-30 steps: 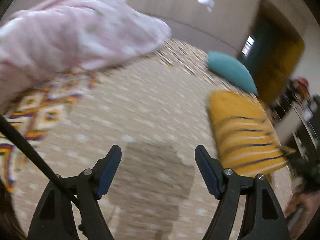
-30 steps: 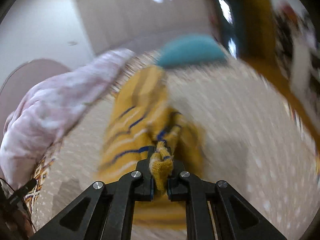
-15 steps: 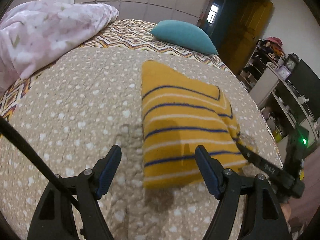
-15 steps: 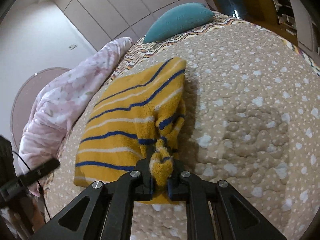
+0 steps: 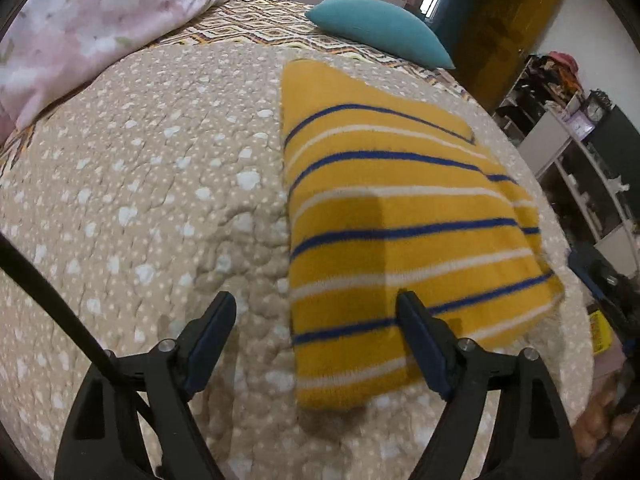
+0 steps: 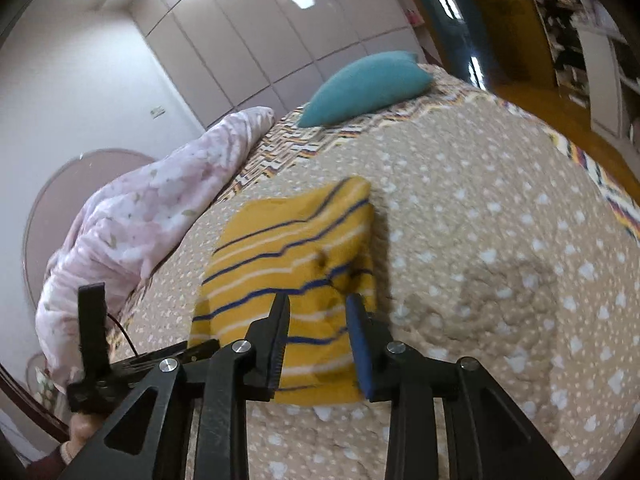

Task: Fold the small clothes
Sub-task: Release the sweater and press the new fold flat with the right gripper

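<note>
A yellow knit garment with blue and white stripes (image 5: 392, 216) lies folded flat on the beige dotted bedspread (image 5: 160, 184). My left gripper (image 5: 316, 316) is open and empty, hovering just above the garment's near left edge. The garment also shows in the right wrist view (image 6: 292, 256). My right gripper (image 6: 318, 308) is open and empty above the garment's near right part, not touching the fabric. The left gripper's black body (image 6: 96, 344) shows at the lower left of the right wrist view.
A teal pillow (image 5: 380, 32) lies at the head of the bed. A pink floral duvet (image 5: 92, 28) is bunched along the left side. Shelves with clutter (image 5: 580, 128) stand beyond the bed's right edge. Wardrobe doors (image 6: 280, 32) line the far wall.
My right gripper has opened and let go of the yellow garment, which now lies flat. My left gripper has moved closer over the garment's near edge.
</note>
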